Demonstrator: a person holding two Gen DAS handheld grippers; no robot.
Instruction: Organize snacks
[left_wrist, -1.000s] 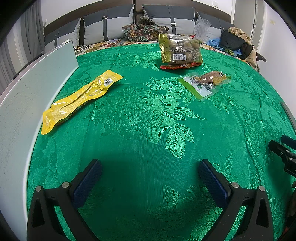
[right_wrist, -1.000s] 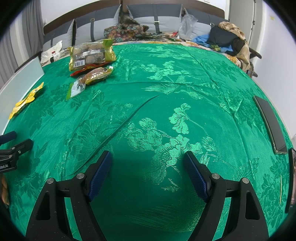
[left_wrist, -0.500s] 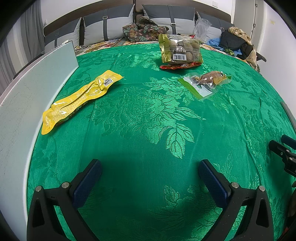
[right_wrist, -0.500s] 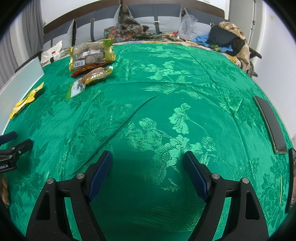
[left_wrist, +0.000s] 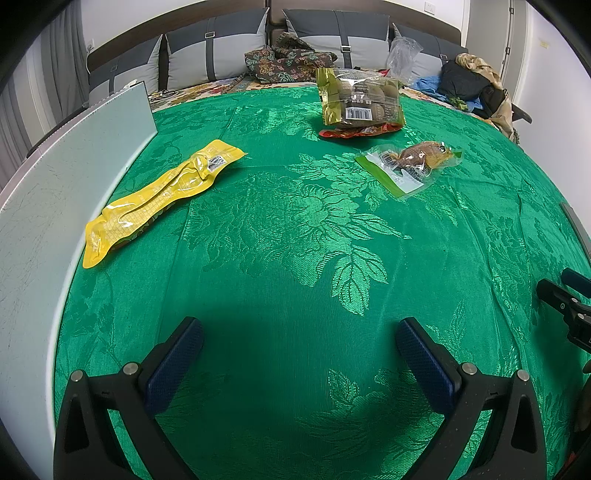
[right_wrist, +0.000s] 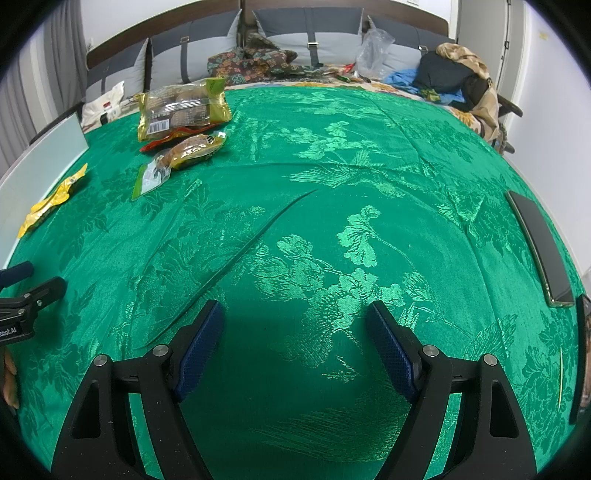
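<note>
Snacks lie scattered on a glossy green damask cloth (left_wrist: 295, 240) woven with leaves and flowers: a long, flat yellow foil pouch (left_wrist: 155, 195) beside a pale upright board (left_wrist: 55, 192), a crinkly gold bag with a barcode (left_wrist: 360, 99) propped on a red wrapper (left_wrist: 358, 131), and nearby a clear, green-edged vacuum pack of brown food (left_wrist: 412, 166). The left gripper (left_wrist: 299, 343) and right gripper (right_wrist: 295, 332) both hover with blue ribbed pads spread wide, gripping nothing. A dark slim slab (right_wrist: 539, 243), perhaps a phone, lies at the right edge. Grey cushions (left_wrist: 214, 48) and heaped clothes (right_wrist: 454, 77) line the far side.
</note>
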